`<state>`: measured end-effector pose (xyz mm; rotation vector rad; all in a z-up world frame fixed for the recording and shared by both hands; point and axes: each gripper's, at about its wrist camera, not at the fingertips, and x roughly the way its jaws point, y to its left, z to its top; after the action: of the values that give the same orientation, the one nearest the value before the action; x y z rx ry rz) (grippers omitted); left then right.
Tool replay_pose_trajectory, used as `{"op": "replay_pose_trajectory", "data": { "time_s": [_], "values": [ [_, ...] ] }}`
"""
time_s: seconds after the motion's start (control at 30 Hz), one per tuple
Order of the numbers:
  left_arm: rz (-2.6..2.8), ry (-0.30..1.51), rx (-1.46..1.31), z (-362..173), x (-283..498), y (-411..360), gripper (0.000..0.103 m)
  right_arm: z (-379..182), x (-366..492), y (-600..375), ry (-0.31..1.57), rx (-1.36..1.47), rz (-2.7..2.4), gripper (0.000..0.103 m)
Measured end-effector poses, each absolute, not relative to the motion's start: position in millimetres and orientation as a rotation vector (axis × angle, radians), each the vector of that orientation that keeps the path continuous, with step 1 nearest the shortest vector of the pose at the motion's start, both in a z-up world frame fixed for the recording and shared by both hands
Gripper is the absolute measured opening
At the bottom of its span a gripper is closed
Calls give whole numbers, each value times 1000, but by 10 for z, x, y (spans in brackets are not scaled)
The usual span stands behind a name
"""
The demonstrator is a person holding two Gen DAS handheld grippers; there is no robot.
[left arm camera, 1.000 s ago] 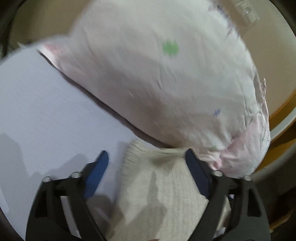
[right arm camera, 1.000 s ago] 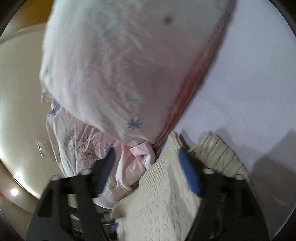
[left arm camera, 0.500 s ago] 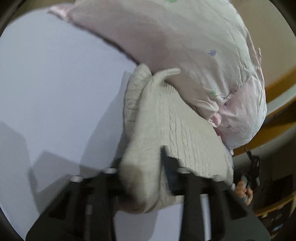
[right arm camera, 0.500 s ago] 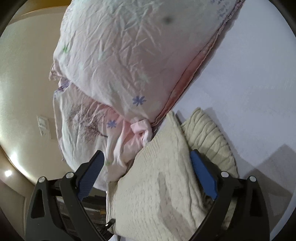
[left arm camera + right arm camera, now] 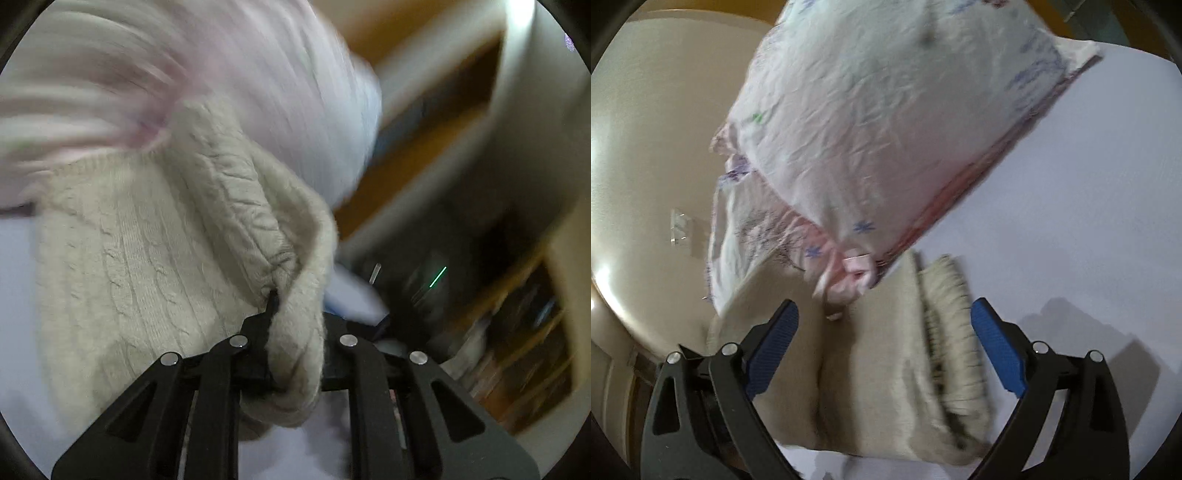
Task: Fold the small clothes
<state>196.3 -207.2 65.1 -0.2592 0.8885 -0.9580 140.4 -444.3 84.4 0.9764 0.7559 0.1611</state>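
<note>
- The cream cable-knit sweater [image 5: 140, 251] lay on the pale sheet [image 5: 1089, 192], its far end touching the floral pillow [image 5: 886, 129], with one thick fold of it bunched up and lifted into the left wrist view.
- The left gripper [image 5: 295, 332] had its jaws drawn close together on that fold, the knit wrapping over and hiding most of the right-hand finger; this grip looked meant to carry a layer across for a fold.
- The right gripper [image 5: 884, 350] stood with its jaws wide apart, blue pads [image 5: 997, 354] on either side of the sweater's ribbed edge and nothing between them pinched; it seemed placed to take or steady that end.
- The pillow sat propped against the beige headboard [image 5: 653, 147], crowding the sweater, so a fold would likely need the garment pulled away from it first.
- The left view was heavily blurred, and the shelves [image 5: 517, 350] beyond could not be made out in detail.
</note>
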Motion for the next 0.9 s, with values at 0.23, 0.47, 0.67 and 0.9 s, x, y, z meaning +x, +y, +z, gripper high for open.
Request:
{"op": "replay_pose_trajectory", "data": {
  "time_s": [0.23, 0.47, 0.67, 0.9],
  "values": [
    [-1058, 816, -303, 792, 1770, -1919, 20, 696, 1555, -4610, 903, 959, 173, 98],
    [-596, 880, -383, 543, 2012, -675, 50, 534, 1888, -4415, 1070, 937, 257, 98],
    [-532, 991, -368, 218, 2174, -734, 63, 492, 2017, -4098, 1168, 741, 239, 100],
    [-472, 993, -351, 156, 2141, -654, 85, 512, 1909, -3894, 1148, 600, 244, 72]
  ]
}}
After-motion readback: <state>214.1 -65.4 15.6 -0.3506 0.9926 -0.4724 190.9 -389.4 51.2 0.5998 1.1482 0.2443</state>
